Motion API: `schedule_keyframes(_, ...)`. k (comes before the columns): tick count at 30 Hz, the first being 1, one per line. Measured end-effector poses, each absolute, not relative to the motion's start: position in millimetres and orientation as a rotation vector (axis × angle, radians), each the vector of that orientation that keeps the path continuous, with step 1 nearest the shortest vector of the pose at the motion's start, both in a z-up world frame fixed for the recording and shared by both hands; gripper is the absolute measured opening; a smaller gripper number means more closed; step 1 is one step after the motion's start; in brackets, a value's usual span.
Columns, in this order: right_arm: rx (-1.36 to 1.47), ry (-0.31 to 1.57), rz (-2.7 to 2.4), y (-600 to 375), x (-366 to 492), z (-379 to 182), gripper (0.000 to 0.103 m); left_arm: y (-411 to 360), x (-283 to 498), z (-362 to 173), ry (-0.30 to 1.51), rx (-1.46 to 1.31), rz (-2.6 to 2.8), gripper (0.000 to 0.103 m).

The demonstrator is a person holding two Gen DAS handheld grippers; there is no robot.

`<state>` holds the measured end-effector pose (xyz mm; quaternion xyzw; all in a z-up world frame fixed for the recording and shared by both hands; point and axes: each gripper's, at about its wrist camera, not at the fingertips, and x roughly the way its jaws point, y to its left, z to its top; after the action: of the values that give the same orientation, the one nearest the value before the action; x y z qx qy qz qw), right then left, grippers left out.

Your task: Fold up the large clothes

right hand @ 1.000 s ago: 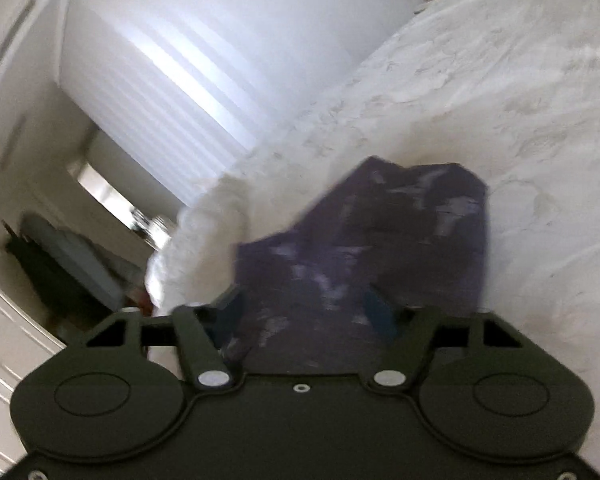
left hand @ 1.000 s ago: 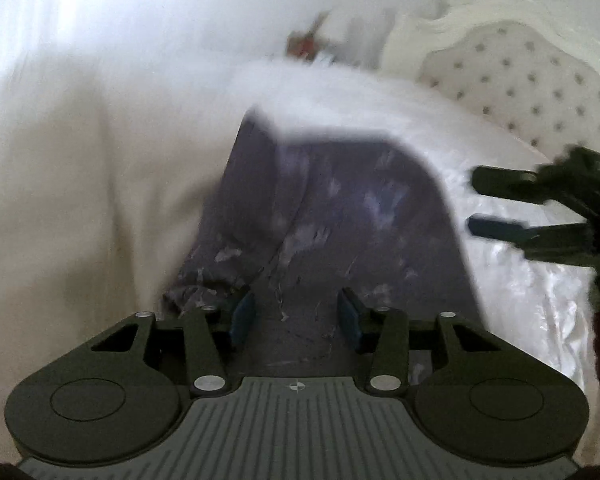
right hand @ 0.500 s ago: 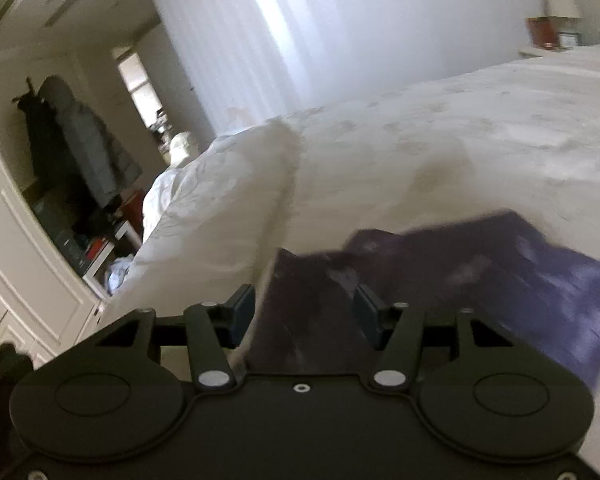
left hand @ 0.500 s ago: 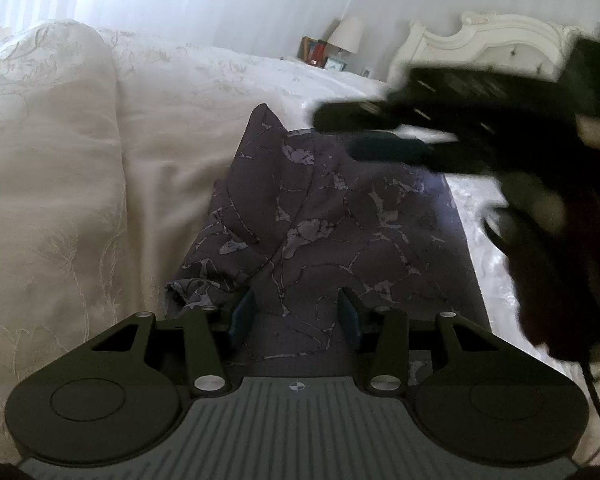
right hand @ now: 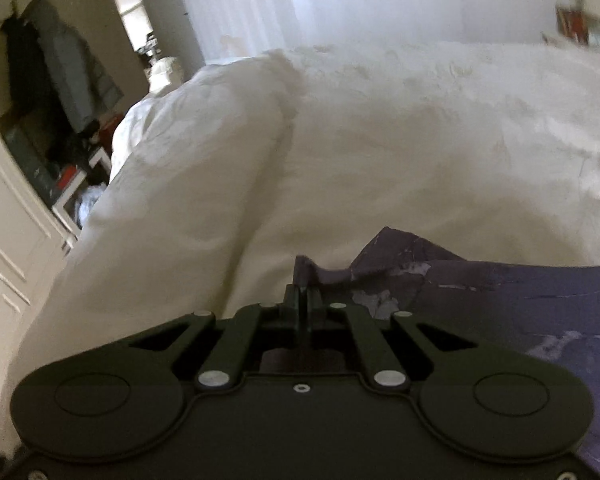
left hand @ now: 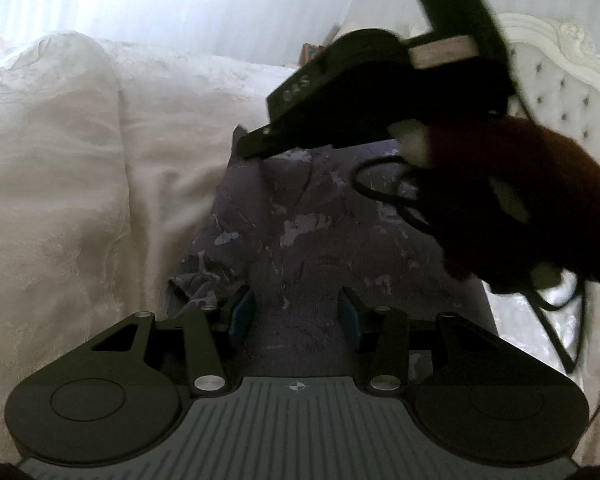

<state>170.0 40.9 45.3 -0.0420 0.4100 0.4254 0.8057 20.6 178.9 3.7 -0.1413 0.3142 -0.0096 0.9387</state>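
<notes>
Spread across a wide bed (right hand: 420, 128) under a cream quilt, beside a bulky pillow (left hand: 48, 168) — a dark purple patterned garment (left hand: 332, 240), partly folded, lying flat near the bed's edge. Looks thin, limp and light; likely to sag, crease and slide on the smooth quilt, so best taken at corners or along a hem, never mid-panel. Right claw (right hand: 303, 298) pinched shut on the garment's far corner. Left claw (left hand: 296, 314) spread wide over the near hem, gripping nothing — well placed to close on that edge.
</notes>
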Motion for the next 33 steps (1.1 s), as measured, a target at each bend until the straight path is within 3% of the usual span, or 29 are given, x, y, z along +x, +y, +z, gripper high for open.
schedule_keyframes(6,-0.040,0.899,0.911,38,180,22,0.011,181,22,4,0.655,-0.311,-0.011,0.046)
schedule_keyframes(8,0.022,0.858,0.931,24,178,26,0.021,181,23,4,0.657,-0.309,-0.014,0.046)
schedule_keyframes(10,0.056,0.812,0.923,7,173,36,0.049,181,25,4,0.658,-0.306,-0.015,0.046)
schedule_keyframes(11,0.060,0.771,0.916,-5,165,43,0.051,182,25,3,0.658,-0.308,-0.015,0.046)
schedule_keyframes(21,-0.137,0.542,0.716,-89,96,55,0.051,182,26,1,0.658,-0.304,-0.013,0.047)
schedule_keyframes(28,-0.153,0.654,0.528,-85,163,16,0.041,177,28,2,0.661,-0.276,-0.016,0.047)
schedule_keyframes(32,-0.109,0.674,0.520,-80,180,14,0.043,177,28,2,0.663,-0.276,-0.017,0.048)
schedule_keyframes(33,-0.099,0.672,0.526,-81,180,17,0.046,177,28,2,0.662,-0.283,-0.028,0.054)
